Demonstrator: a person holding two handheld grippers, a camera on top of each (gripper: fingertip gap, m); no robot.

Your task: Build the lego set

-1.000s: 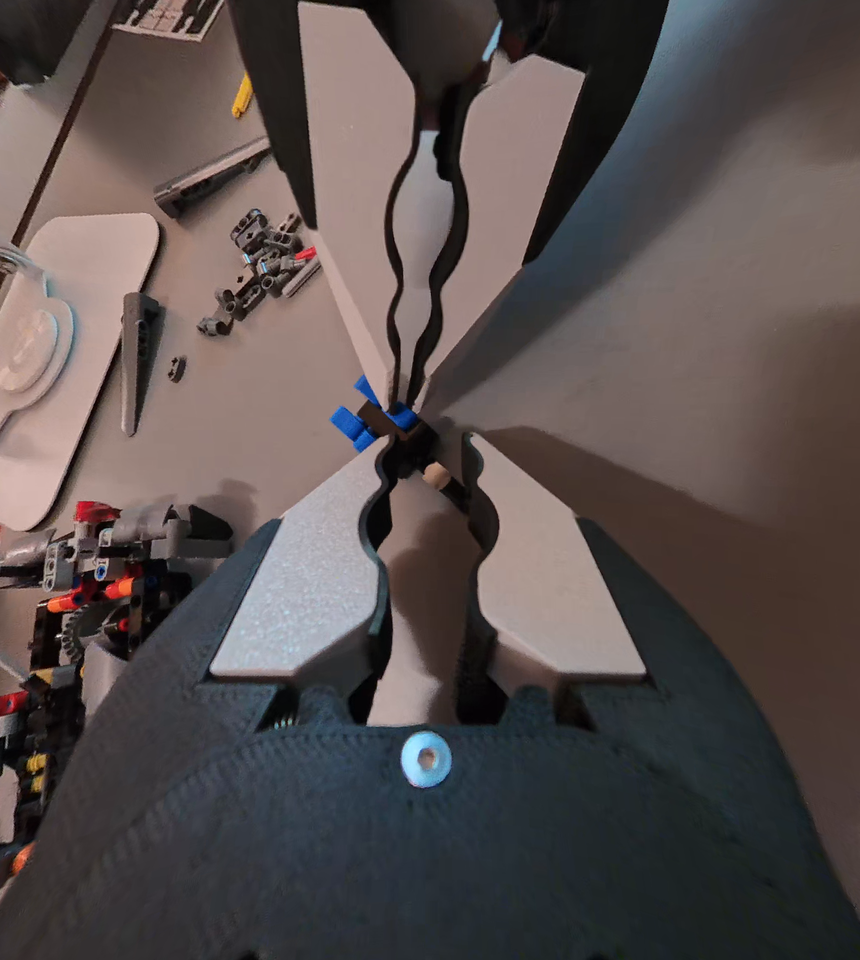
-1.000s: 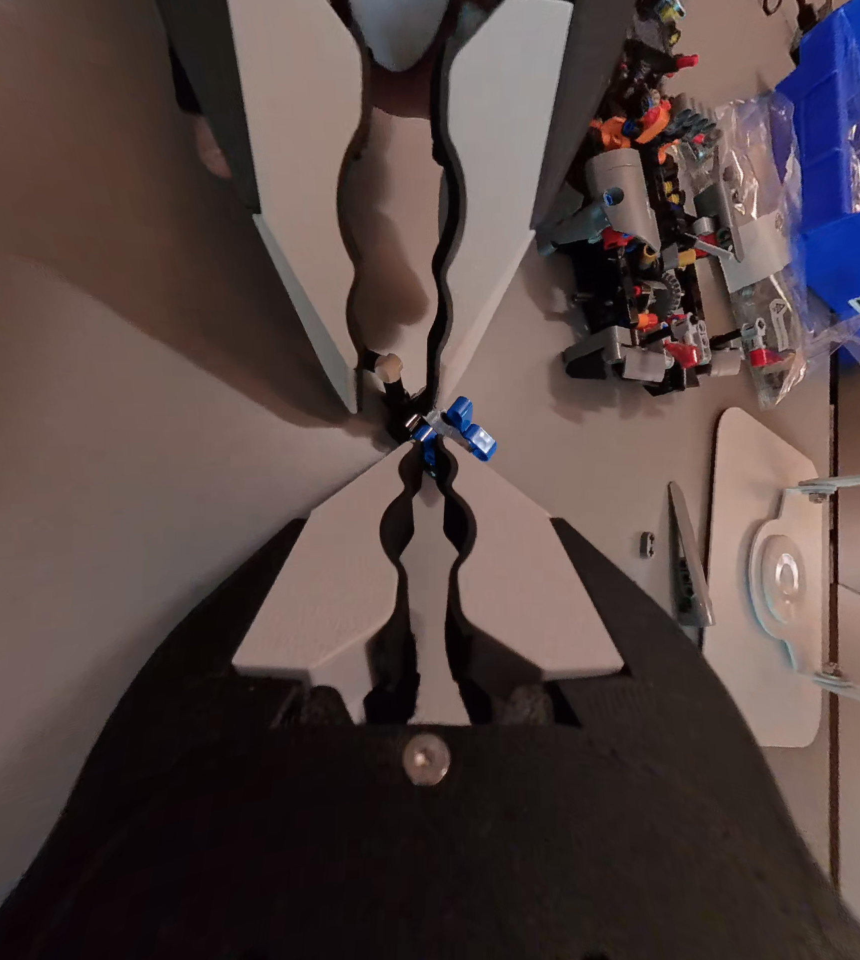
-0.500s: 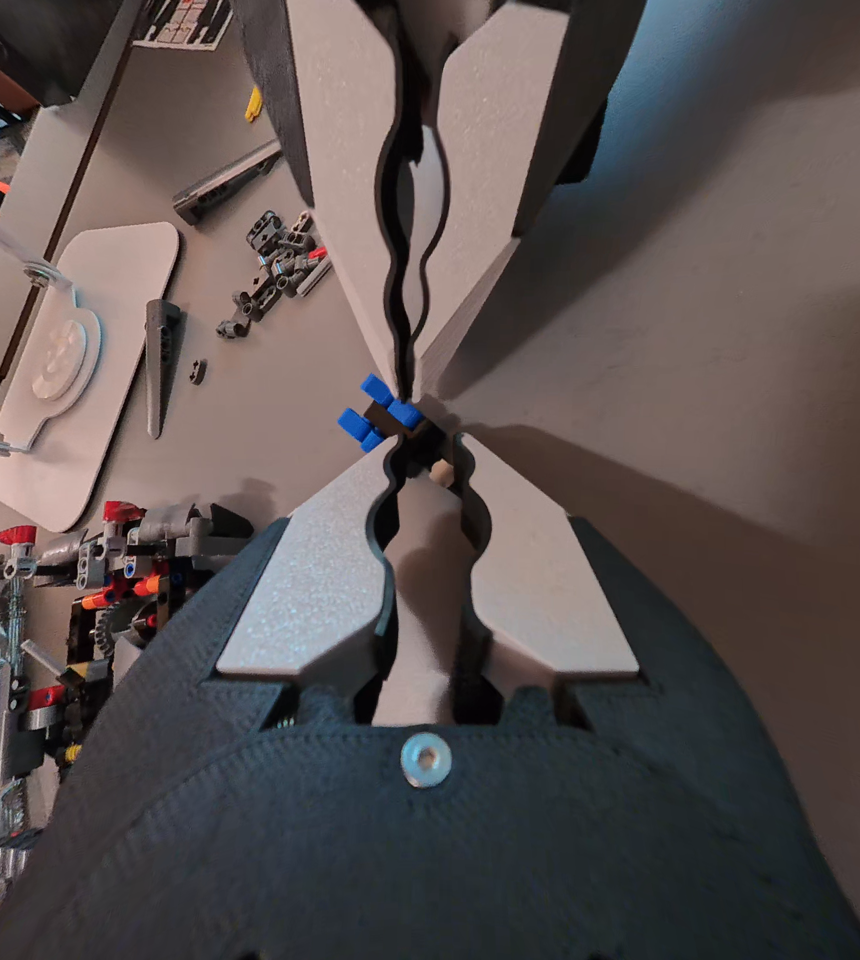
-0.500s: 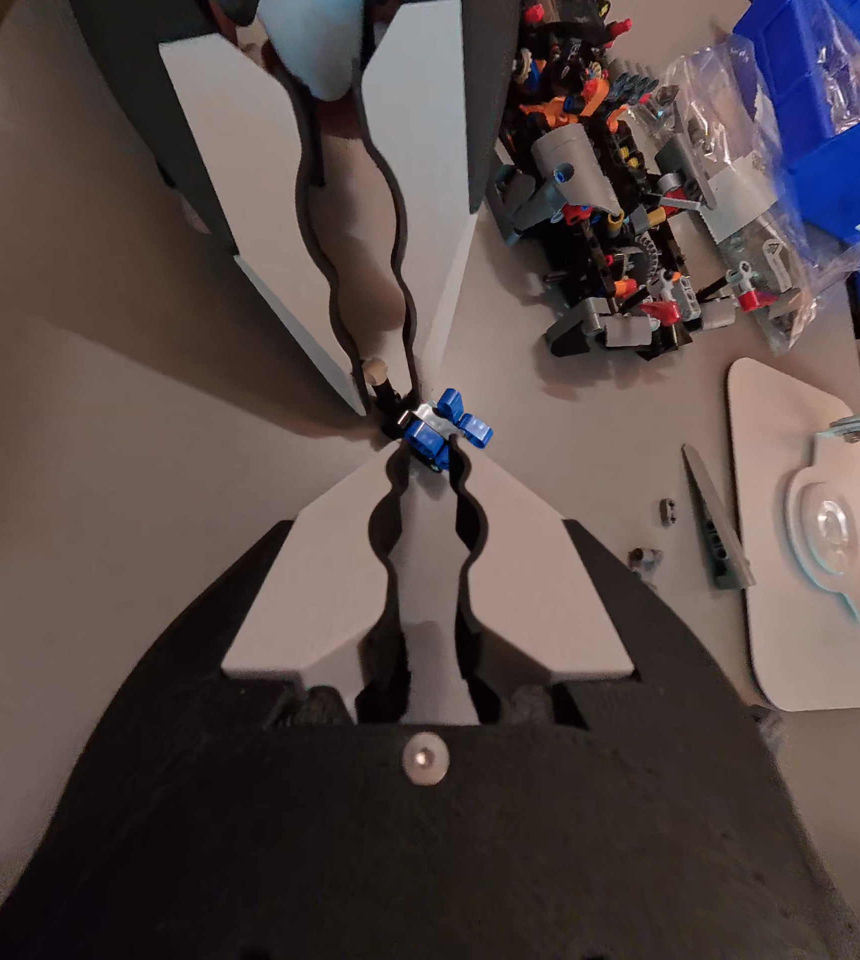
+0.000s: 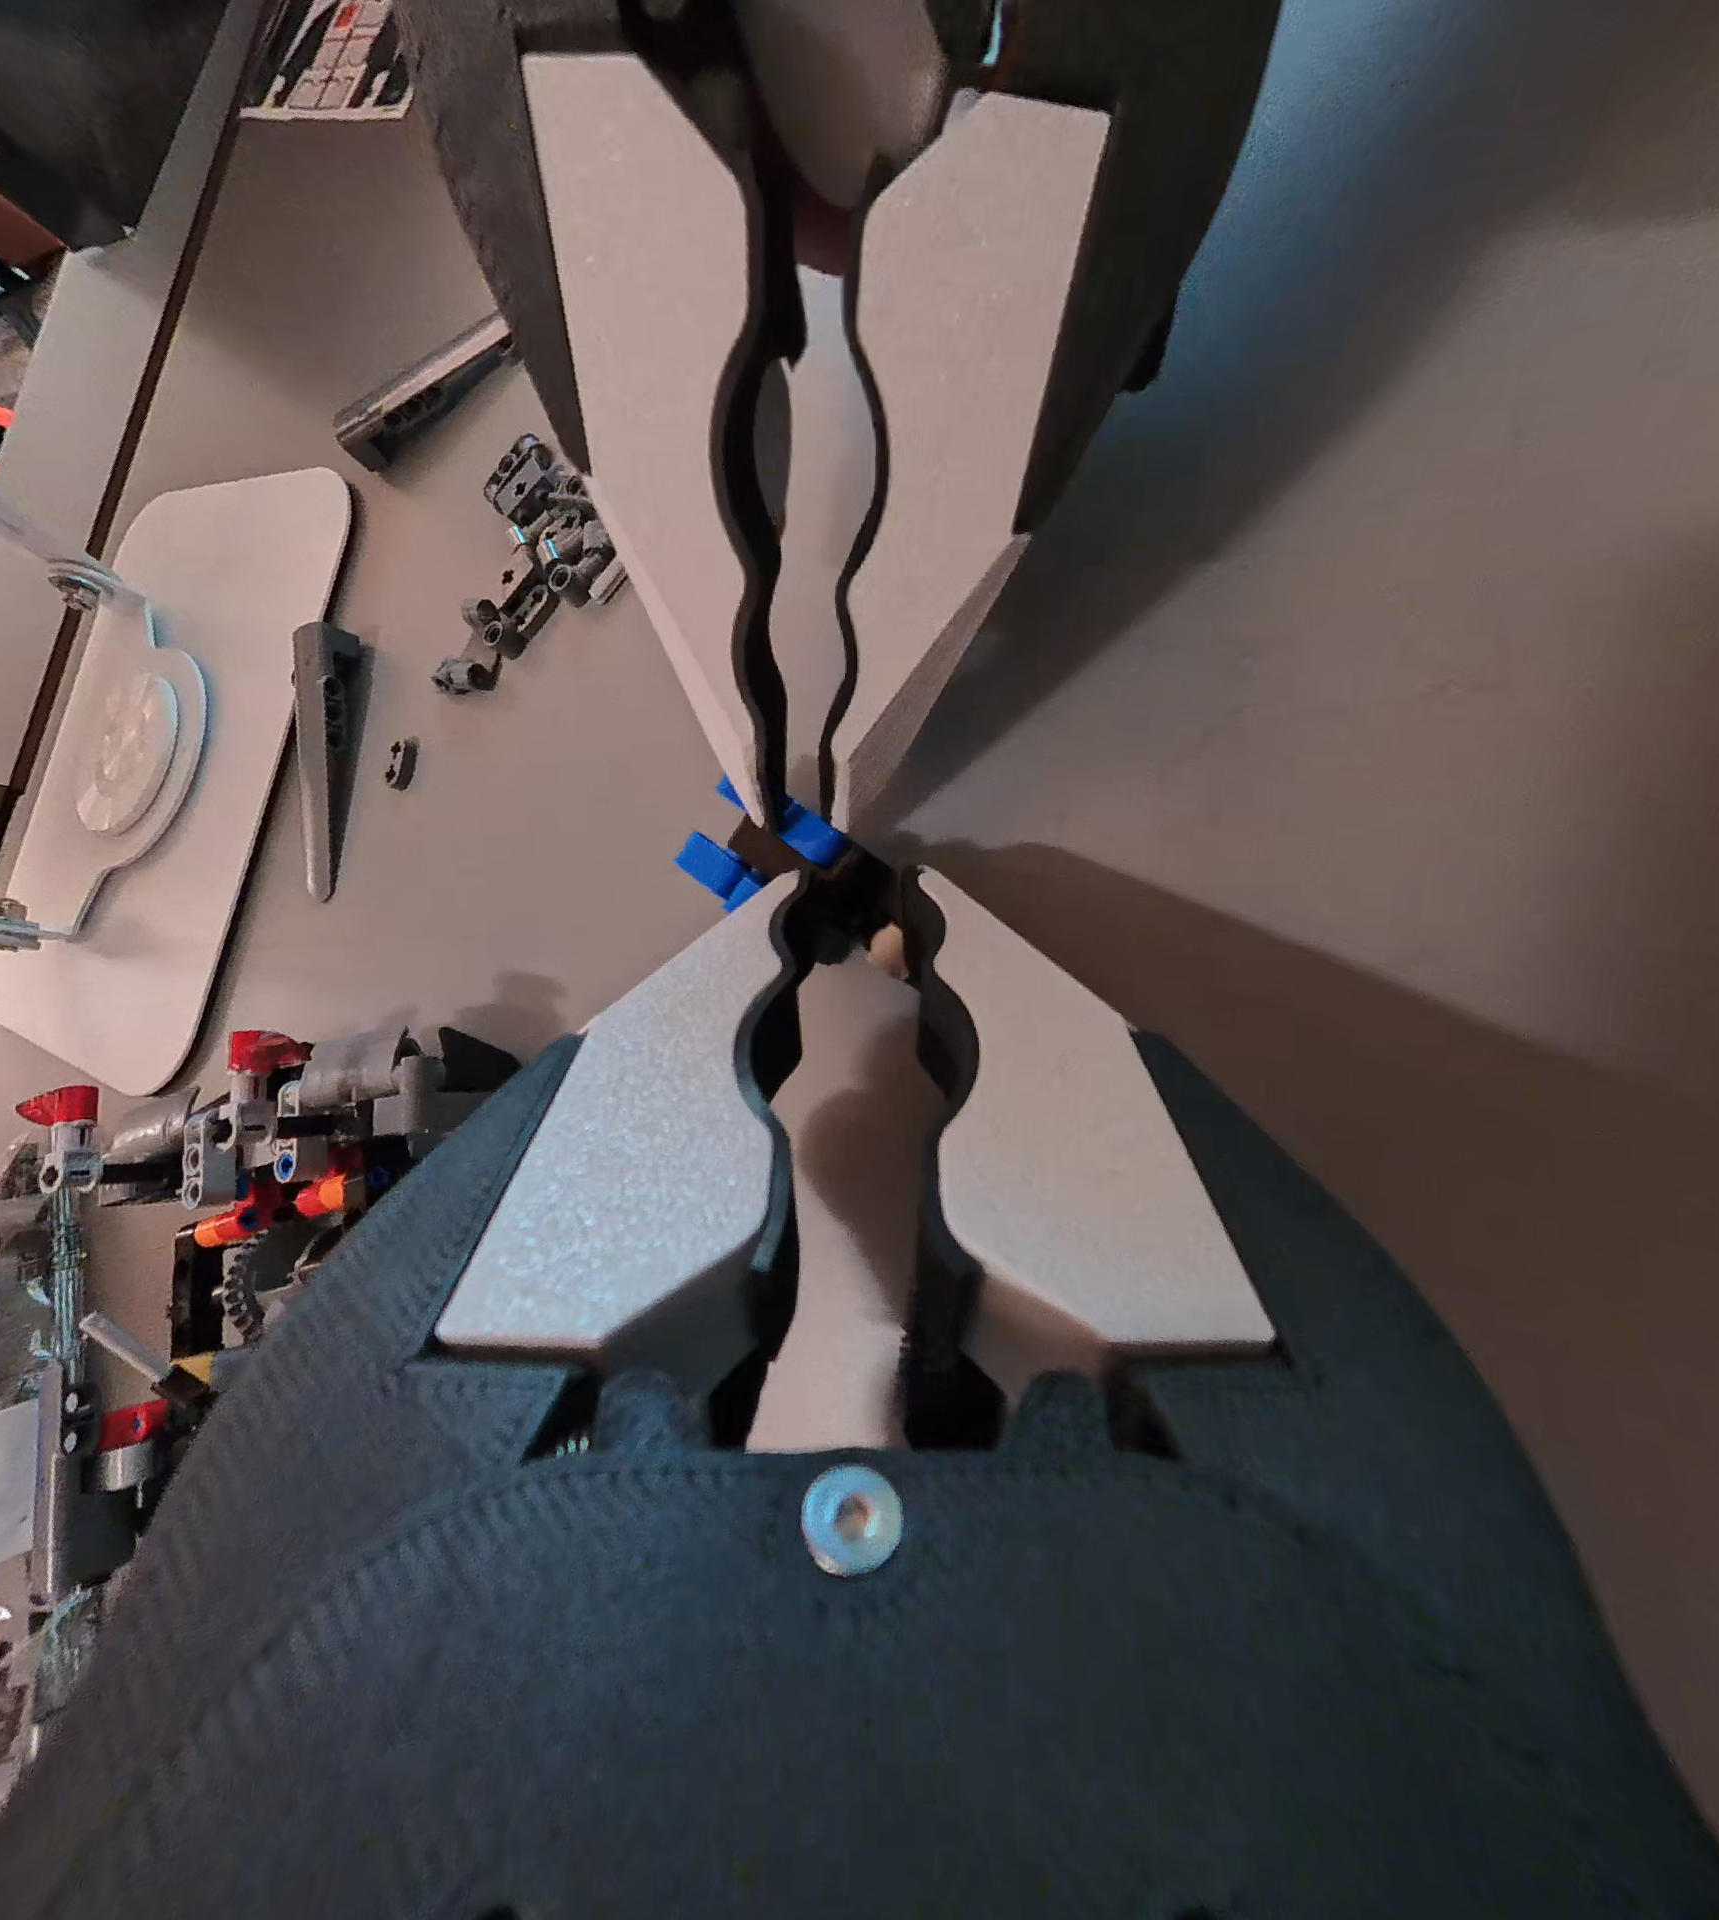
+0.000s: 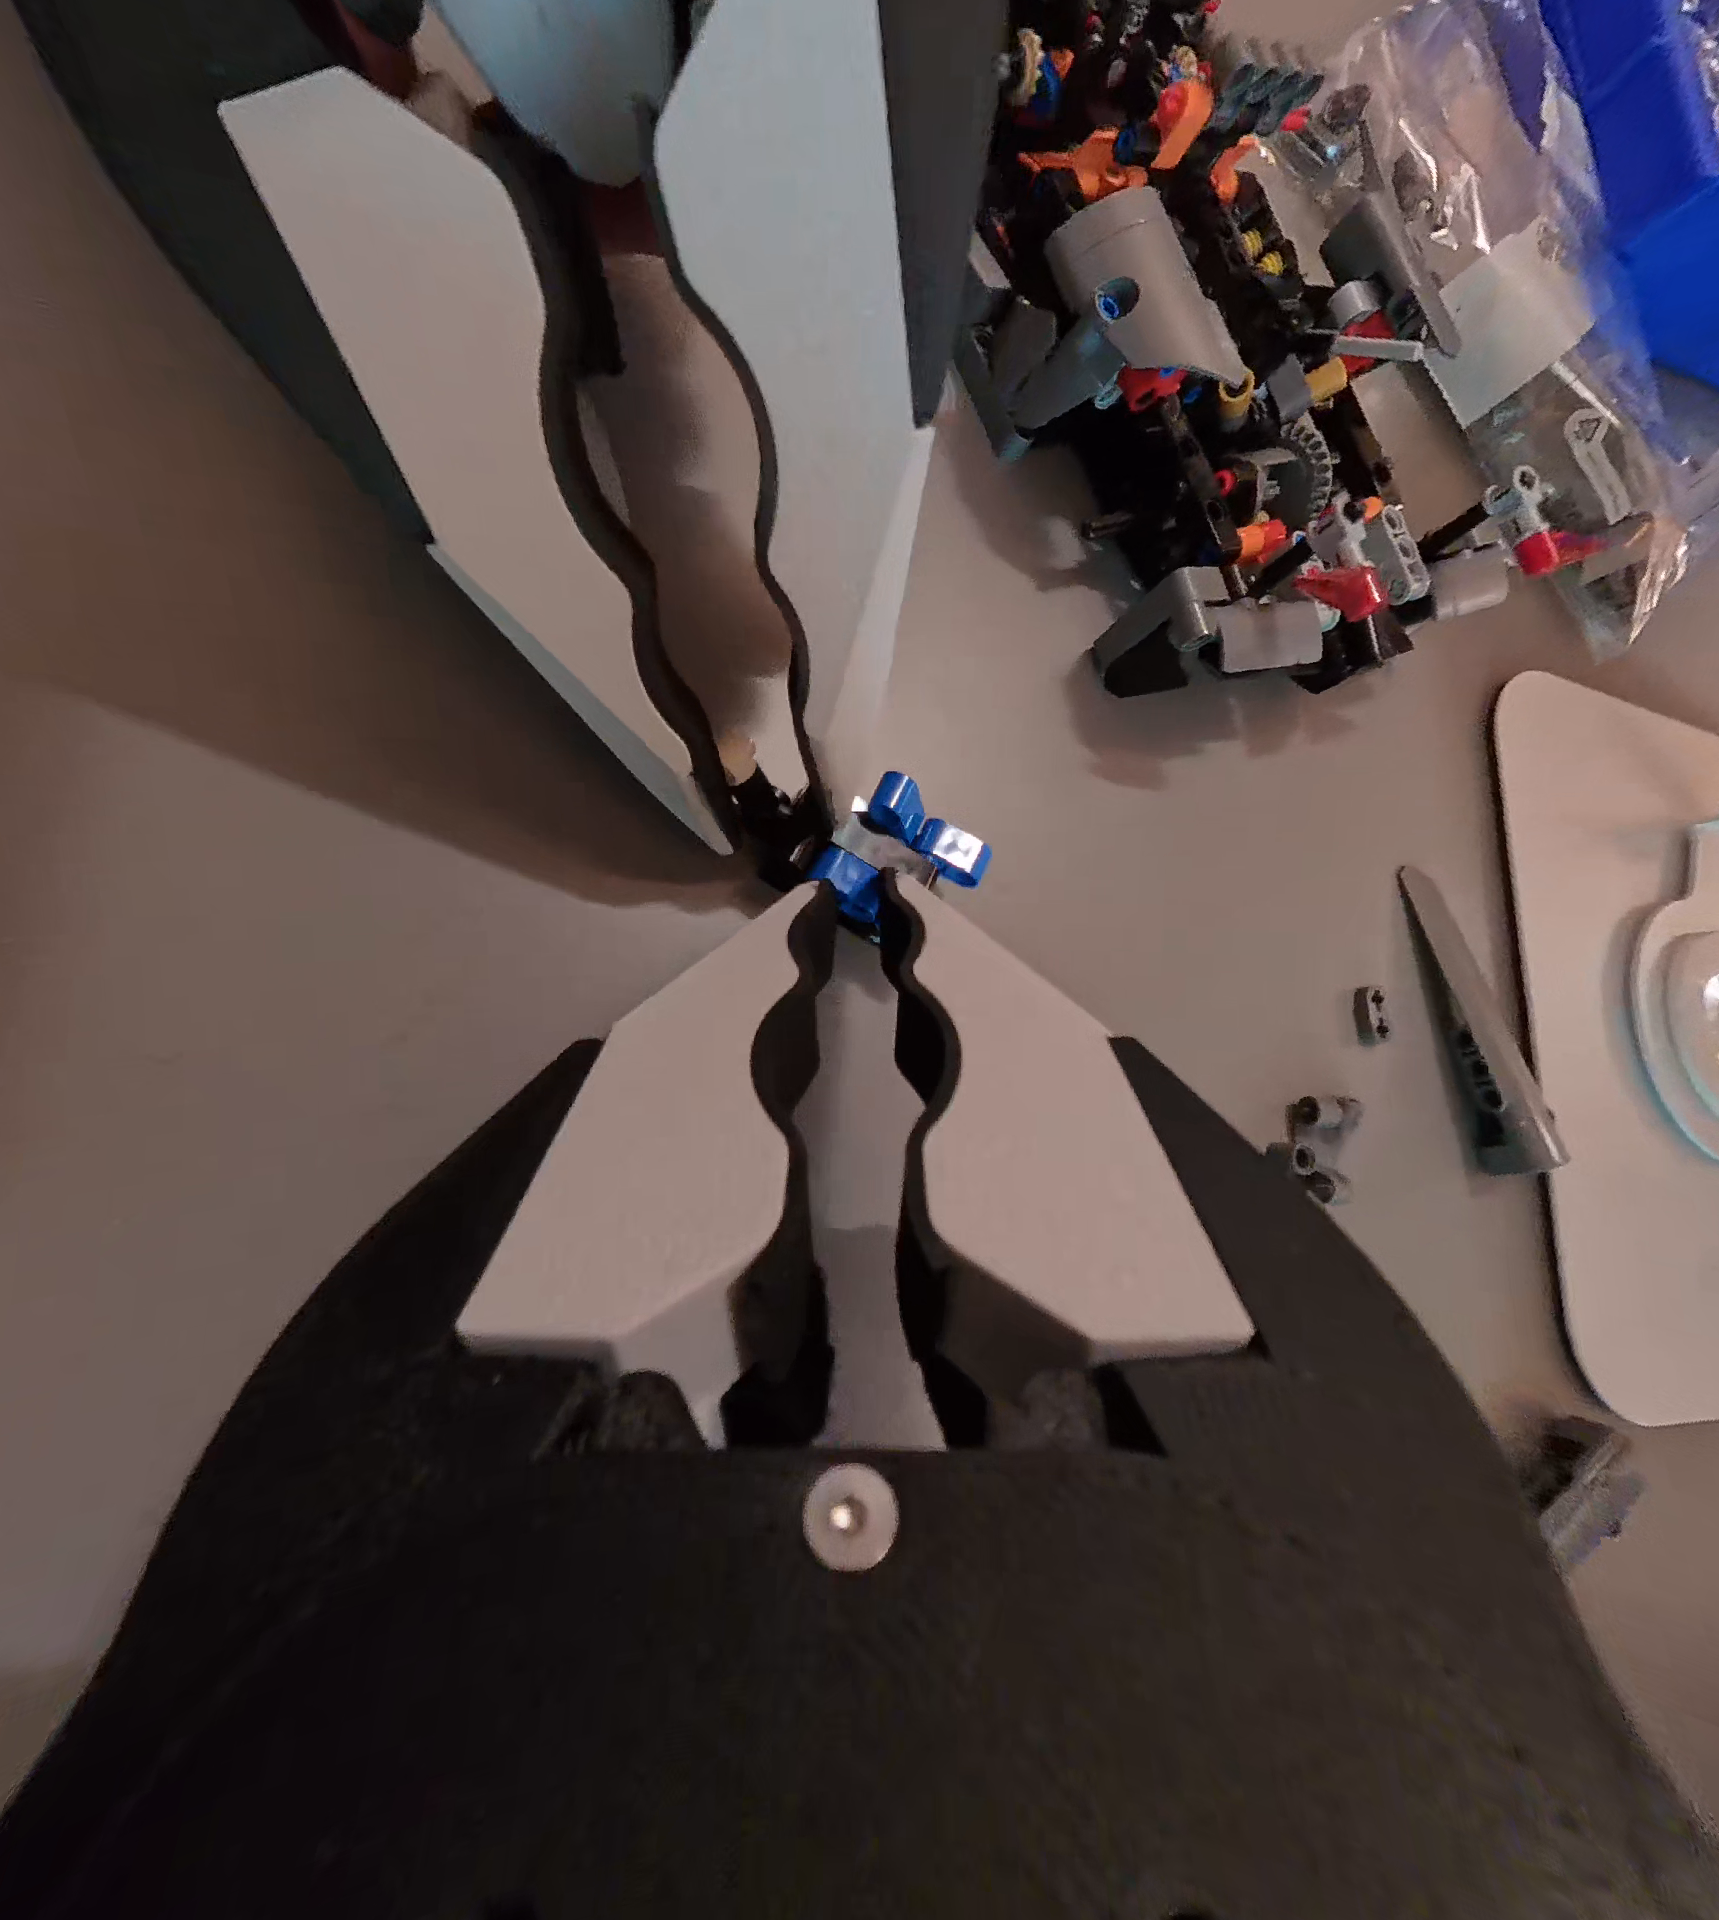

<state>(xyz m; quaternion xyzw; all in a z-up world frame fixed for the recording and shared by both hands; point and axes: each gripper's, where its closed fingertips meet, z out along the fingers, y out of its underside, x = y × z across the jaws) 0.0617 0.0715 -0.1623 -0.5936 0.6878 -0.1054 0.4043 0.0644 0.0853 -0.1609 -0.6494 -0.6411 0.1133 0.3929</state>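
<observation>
A: What was held in each claw?

B: The left claw [image 5: 850, 904] was closed narrowly on a small black piece [image 5: 834, 920], from which a tan pin tip [image 5: 886, 940] stuck out. The right claw [image 6: 850, 909] was closed narrowly on a blue piece [image 6: 850, 883], with pads pressed on both sides. The two claws were brought tip to tip above the worktop [image 6: 1198, 883], well clear of the other parts.

A: How far had the pieces been joined?

B: The blue piece and the black piece were seen touching, with a short silvery-grey link [image 6: 886, 857] between them. Whether they were fully seated could not be told. Further blue ends [image 6: 959, 857] were seen standing free to the right of the right claw.

A: Which way did the little cluster lie?

B: In the right wrist view, its long axis appeared to run slantwise, from the tan pin tip at the far left to the free blue ends at the near right.

A: What else was laid out?

B: A half-built model [image 6: 1250, 468] of black, grey, orange and red parts was seen far to the right, beside clear bags [image 6: 1561, 312] and a blue bin [image 6: 1717, 156]. Nearer, a tapered grey panel [image 6: 1478, 1039], loose grey connectors [image 6: 1317, 1132] and a pale board [image 6: 1665, 1299] were seen.
</observation>
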